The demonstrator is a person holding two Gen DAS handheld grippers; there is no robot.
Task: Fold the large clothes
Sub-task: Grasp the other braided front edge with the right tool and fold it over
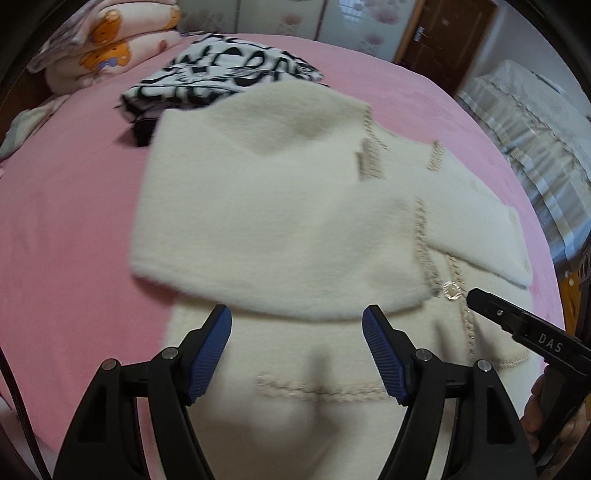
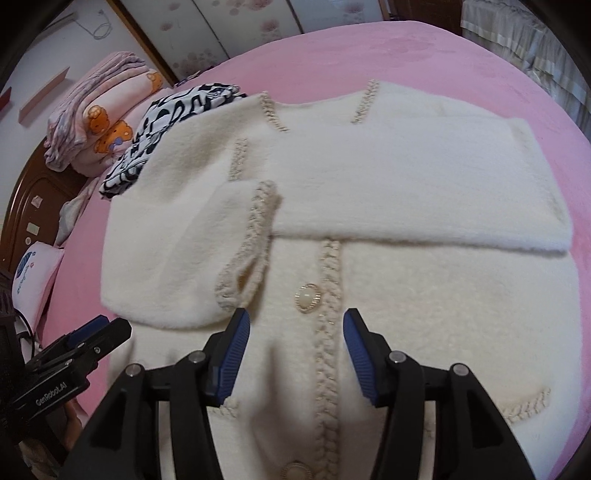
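A cream fluffy cardigan [image 1: 280, 221] with braided trim and pearl buttons lies flat on the pink bed; it also shows in the right wrist view [image 2: 424, 302]. Both sleeves are folded across its chest. My left gripper [image 1: 297, 350] is open and empty just above the cardigan's lower left part. My right gripper [image 2: 297, 354] is open and empty over the button placket near a pearl button [image 2: 307, 297]. The right gripper's tip shows at the right of the left wrist view [image 1: 517, 321]; the left gripper shows at the lower left of the right wrist view [image 2: 74, 354].
A black-and-white patterned garment [image 1: 225, 77] lies folded on the pink bedspread [image 1: 66, 229] behind the cardigan. Folded bear-print blankets [image 1: 110, 48] are stacked at the bed's head. A second bed [image 1: 535, 122] stands to the right, with a wooden door [image 1: 439, 33] beyond.
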